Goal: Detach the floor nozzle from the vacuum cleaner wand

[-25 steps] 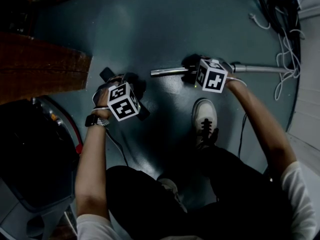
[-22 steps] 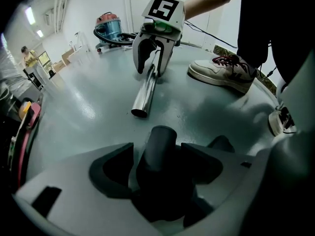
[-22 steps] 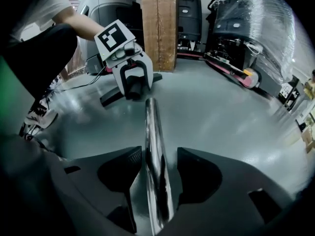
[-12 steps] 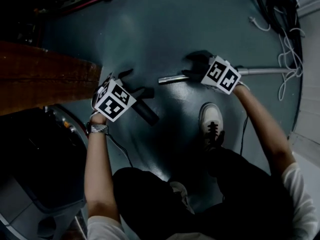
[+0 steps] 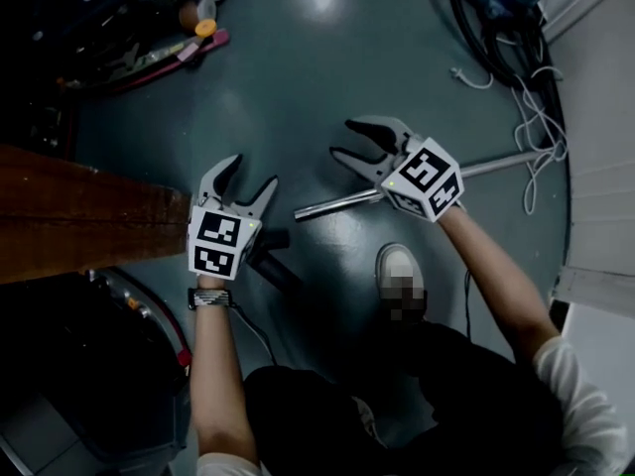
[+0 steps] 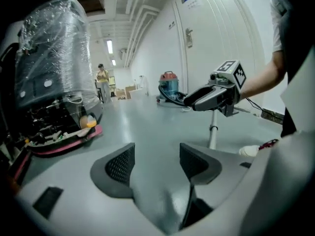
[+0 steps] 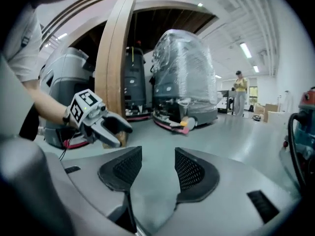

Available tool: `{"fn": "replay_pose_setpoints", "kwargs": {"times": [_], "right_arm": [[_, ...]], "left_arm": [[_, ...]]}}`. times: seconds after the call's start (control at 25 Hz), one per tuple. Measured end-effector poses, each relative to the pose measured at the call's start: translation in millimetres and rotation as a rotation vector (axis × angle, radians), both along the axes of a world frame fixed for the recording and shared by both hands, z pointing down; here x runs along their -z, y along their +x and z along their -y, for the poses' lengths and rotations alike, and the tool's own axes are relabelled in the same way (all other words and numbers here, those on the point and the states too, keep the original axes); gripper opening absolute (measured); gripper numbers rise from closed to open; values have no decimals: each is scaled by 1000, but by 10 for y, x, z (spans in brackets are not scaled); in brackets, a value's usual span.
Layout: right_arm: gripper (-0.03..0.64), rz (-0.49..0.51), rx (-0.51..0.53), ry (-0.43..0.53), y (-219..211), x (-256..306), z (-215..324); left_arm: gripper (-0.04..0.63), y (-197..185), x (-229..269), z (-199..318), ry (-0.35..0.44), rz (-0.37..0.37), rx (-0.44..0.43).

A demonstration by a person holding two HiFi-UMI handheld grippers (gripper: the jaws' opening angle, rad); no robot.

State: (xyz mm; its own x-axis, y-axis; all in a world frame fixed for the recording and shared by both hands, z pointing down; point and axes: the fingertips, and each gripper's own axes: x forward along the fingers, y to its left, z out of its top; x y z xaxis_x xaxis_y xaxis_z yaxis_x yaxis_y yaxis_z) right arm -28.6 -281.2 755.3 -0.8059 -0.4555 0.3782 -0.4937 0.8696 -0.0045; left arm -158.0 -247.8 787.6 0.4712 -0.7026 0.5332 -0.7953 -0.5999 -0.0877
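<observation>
The metal wand (image 5: 347, 202) lies on the grey-green floor, and its bare end points at the black floor nozzle (image 5: 279, 266), which lies apart from it by my left hand. My left gripper (image 5: 248, 175) hangs above the nozzle. Its jaws have just closed a little, stay open, and hold nothing. My right gripper (image 5: 345, 139) hovers over the wand, open and empty. The left gripper view shows its own jaws (image 6: 156, 149) apart, with the right gripper (image 6: 211, 95) and the wand (image 6: 213, 132) beyond. In the right gripper view its jaws (image 7: 158, 154) gape, facing the left gripper (image 7: 98, 119).
A wooden panel (image 5: 89, 226) stands at the left with a dark machine (image 5: 60, 385) below it. White cables (image 5: 531, 107) trail at the right. My shoe (image 5: 397, 263) rests near the wand. A plastic-wrapped machine (image 7: 184, 73), a canister vacuum (image 6: 169, 85) and a far-off person (image 7: 239, 97) stand beyond.
Both grippers have lifted off the floor and tilted up. The right one let go of the wand, the left one of the nozzle. Wand and nozzle now lie apart.
</observation>
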Motion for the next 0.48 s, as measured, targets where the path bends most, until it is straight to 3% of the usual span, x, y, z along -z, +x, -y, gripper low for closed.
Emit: {"fn": "replay_pose_setpoints", "kwargs": {"times": [0.08,0.2,0.48], "right_arm": [[222,64,-55,34,27,253,53],[208,85,-70,106,46,514,45],[84,194,-132,204,145,1000,41]], "left_arm": [[274,12,198,105,71,-34,39],[228,46,509,201,165,-89,73],[142,168,1088,263,326,-143,95]]}}
